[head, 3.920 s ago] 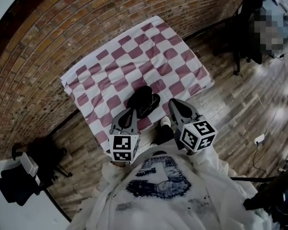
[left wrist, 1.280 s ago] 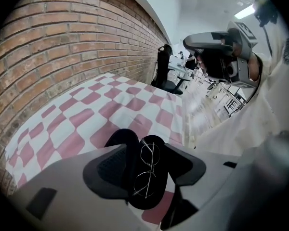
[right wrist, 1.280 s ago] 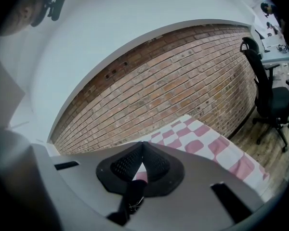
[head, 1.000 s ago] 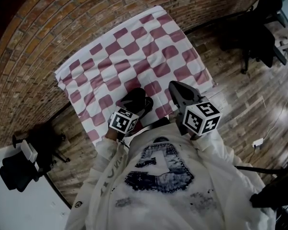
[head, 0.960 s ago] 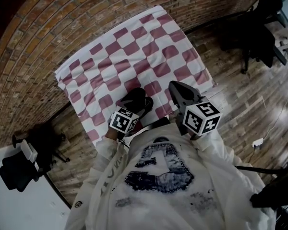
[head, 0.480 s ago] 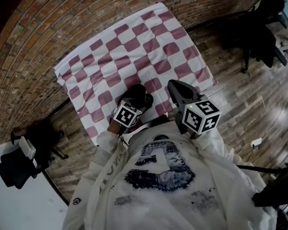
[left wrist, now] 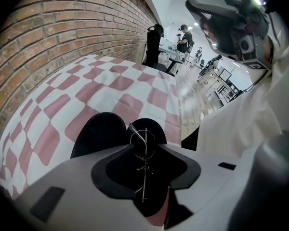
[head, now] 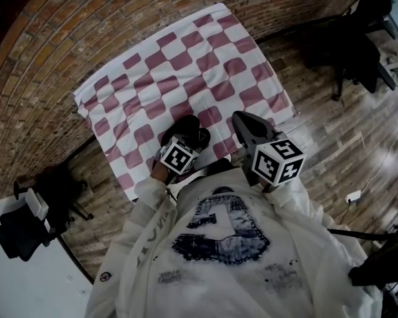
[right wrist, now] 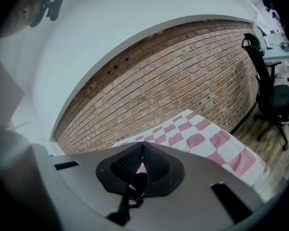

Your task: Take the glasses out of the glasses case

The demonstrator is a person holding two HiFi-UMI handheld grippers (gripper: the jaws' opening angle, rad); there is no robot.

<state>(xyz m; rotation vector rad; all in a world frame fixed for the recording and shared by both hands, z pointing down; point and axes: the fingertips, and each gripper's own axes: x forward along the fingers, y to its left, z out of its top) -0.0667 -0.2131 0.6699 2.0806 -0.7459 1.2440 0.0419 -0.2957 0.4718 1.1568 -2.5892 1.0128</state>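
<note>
Wire glasses [left wrist: 144, 166] stand between left tongs [left wrist: 145, 145] whose jaws have just been closing.

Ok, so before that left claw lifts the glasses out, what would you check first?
1. Case open: ok. The glasses case lies open on the checkered cloth.
2. Glasses between the jaws: ok. The glasses stand in the left gripper gap.
3. Grip made: not ok. Its jaws have just been closing, but the pads don't press yet.
4. Right gripper clear of the case: ok; it is shut and off to the side.
5. Case held down: not ok. Nothing pins it.
</note>
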